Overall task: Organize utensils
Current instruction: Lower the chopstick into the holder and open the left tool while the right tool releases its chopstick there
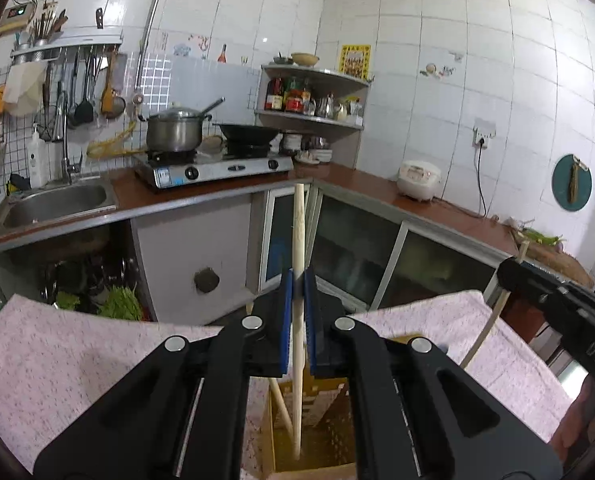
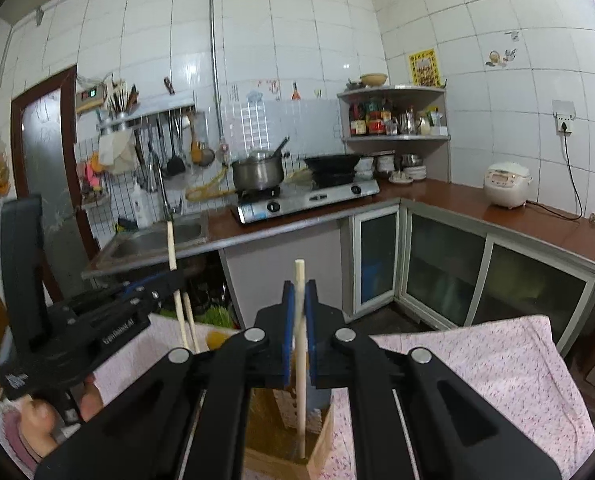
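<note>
My left gripper (image 1: 298, 284) is shut on a pale wooden chopstick (image 1: 298, 240) that stands upright with its lower end inside a yellow-brown wooden holder box (image 1: 325, 432). A second chopstick (image 1: 281, 404) leans inside the box. My right gripper (image 2: 299, 296) is shut on another upright chopstick (image 2: 299, 344) whose lower end is in a compartment of the wooden box (image 2: 317, 444). The left gripper (image 2: 173, 278) also shows in the right wrist view with its chopstick (image 2: 171, 248). The right gripper body (image 1: 557, 300) shows at the right of the left wrist view.
The box stands on a table with a pink patterned cloth (image 1: 65, 360). Beyond are the kitchen counter (image 1: 201, 196), a sink (image 1: 53, 204), a gas stove with a pot (image 1: 173, 130) and a wok (image 1: 249, 134), a rice cooker (image 1: 419, 180) and glass-fronted cabinets (image 1: 357, 256).
</note>
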